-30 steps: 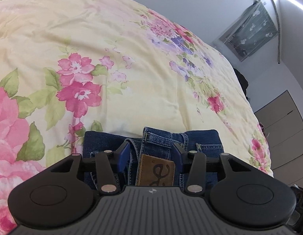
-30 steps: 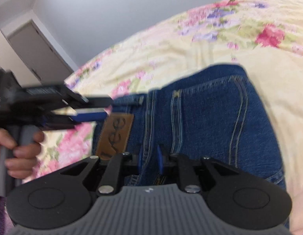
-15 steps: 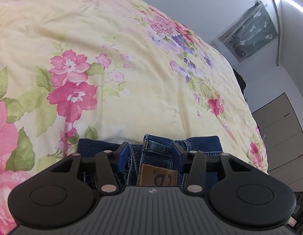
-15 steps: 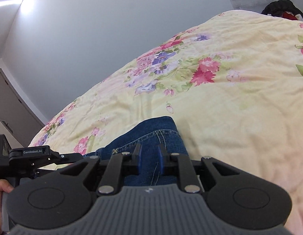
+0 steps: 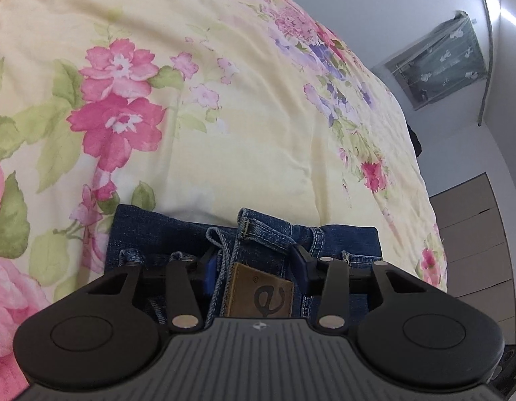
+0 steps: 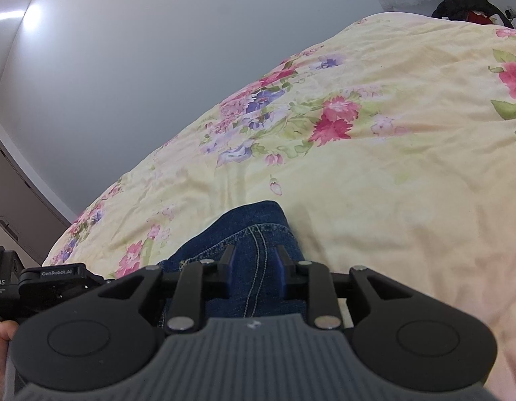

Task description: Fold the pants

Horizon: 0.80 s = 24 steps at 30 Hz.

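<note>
Nearest in the left wrist view, the left gripper (image 5: 256,264) straddles the waistband of the jeans (image 5: 341,240), its jaws closing around the leather patch (image 5: 261,295) without pinching it yet. In the right wrist view, the right gripper (image 6: 254,267) has its jaws spread and opening, a stitched seam lying loose between them. The jeans sit as a compact folded bundle on the near part of the floral bedspread (image 5: 258,117). The fold looks nearly finished; the next move probably calls for gripping the waistband edge to square the bundle
</note>
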{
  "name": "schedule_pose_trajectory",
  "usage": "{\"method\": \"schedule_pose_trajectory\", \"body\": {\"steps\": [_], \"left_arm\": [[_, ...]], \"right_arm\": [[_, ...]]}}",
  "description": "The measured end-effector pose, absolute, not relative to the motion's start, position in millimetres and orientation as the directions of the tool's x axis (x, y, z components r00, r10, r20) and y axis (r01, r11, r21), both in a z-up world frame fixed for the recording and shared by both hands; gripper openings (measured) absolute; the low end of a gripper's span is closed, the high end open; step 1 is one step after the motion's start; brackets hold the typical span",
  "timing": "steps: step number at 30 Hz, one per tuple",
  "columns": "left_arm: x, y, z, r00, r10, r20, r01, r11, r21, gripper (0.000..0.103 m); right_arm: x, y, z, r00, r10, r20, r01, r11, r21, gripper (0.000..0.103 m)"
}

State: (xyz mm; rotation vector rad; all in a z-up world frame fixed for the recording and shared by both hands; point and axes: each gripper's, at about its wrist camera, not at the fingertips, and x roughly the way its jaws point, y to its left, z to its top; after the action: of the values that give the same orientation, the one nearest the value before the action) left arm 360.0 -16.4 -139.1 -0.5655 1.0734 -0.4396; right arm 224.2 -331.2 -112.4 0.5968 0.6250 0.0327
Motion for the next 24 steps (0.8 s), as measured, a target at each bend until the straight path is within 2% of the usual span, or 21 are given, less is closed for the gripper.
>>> {"method": "schedule_pose_trajectory", "body": {"steps": [4,7,8,10,13,18,22,24], "left_arm": [[337,-18,-106,0.493,-0.547,-0.676,0.166,0.822,-0.544,0.022],[312,-22,-73,0.564,-0.514,-0.647,0.236,0.851,-0.470,0.018],[308,-21,-70,0.576,-0.495,-0.651,0.237,0.862,-0.447,0.018],[307,-17,-76,0.575,-0.456,-0.679,0.220,0.886,-0.408,0.016],[314,-6,-103,0.568,-0.404,-0.717,0.164,0.909,-0.383,0.015],[326,4,-135,0.548,-0.421,-0.723,0.119,0.894,-0.431,0.016],[328,8,-140,0.537,-0.435,-0.723,0.121,0.888,-0.445,0.016],[328,9,-143,0.536,-0.435,-0.723,0.129,0.889,-0.439,0.017]], "right_arm": [[223,-335,-112,0.814,0.183,-0.552,0.165,0.837,0.522,0.021],[221,-332,-106,0.802,0.191,-0.567,0.148,0.855,0.498,0.020],[220,-330,-102,0.799,0.194,-0.569,0.138,0.862,0.487,0.019],[217,-326,-92,0.791,0.225,-0.569,0.086,0.880,0.467,0.010],[215,-318,-78,0.779,0.225,-0.585,0.011,0.928,0.372,0.010],[243,-313,-73,0.731,0.207,-0.650,-0.093,0.974,0.206,0.005],[292,-298,-87,0.638,0.275,-0.719,-0.174,0.961,0.214,0.000],[313,-288,-100,0.610,0.254,-0.751,-0.181,0.967,0.179,0.000]]}}
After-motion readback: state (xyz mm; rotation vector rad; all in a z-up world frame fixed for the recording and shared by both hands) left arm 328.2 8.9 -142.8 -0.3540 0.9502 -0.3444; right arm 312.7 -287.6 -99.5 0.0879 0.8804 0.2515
